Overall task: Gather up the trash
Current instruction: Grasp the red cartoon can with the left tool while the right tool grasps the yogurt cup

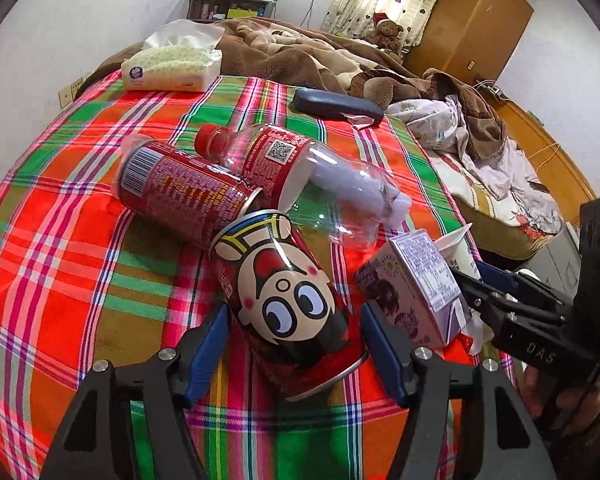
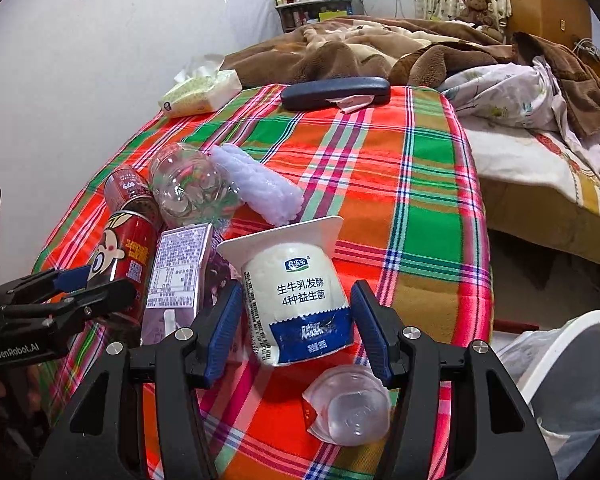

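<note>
A red can with a cartoon face (image 1: pixel 288 296) lies on the plaid cloth (image 1: pixel 60 240). My left gripper (image 1: pixel 294 310) stands open around it, with a gap at its left pad. A white yoghurt cup (image 2: pixel 296 292) lies on its side between the fingers of my right gripper (image 2: pixel 297 286). The pads stand close beside it and the cup shows no squeeze. Between the two lies a purple carton (image 2: pixel 180 268). Behind are a second red can (image 1: pixel 180 192), a clear bottle (image 1: pixel 300 172) and a white wad (image 2: pixel 260 188). A small clear cup (image 2: pixel 352 404) lies under my right fingers.
A white bin with a bag (image 2: pixel 572 380) stands on the floor, low at the right. A tissue pack (image 1: pixel 172 68) and a dark case (image 1: pixel 336 104) lie at the cloth's far end. Beyond them is a bed with brown blankets (image 2: pixel 360 48).
</note>
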Demonstrator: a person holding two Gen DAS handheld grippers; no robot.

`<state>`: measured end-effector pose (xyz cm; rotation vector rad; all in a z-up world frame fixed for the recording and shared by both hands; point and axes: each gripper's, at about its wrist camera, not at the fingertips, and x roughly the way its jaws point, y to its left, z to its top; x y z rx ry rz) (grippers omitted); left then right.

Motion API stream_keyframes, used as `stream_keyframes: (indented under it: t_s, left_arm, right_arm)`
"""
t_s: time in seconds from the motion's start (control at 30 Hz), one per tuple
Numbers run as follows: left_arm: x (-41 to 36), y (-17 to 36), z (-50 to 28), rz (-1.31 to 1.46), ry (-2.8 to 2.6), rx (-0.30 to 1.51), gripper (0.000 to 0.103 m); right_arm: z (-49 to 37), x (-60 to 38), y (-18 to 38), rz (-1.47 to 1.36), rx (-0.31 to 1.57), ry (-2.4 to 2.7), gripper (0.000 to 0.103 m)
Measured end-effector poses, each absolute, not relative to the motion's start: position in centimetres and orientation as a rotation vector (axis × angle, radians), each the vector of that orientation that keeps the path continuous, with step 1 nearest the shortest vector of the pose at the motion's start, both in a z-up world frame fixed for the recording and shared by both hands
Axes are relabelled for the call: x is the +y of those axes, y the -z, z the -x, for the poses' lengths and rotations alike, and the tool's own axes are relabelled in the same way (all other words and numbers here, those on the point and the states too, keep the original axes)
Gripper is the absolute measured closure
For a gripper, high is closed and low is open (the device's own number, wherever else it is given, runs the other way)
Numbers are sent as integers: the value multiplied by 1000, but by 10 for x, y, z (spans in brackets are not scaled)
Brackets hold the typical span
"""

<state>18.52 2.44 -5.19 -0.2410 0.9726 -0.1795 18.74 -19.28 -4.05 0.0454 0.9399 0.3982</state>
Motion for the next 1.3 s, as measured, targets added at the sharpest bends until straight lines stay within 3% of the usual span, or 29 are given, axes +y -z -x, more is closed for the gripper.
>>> stream_keyframes:
  t_s: [1.3]
  left_arm:
    - [54,54,-204,307,93,925,41]
  right_arm:
    - [-185,-190,41,-101,934,-347,47]
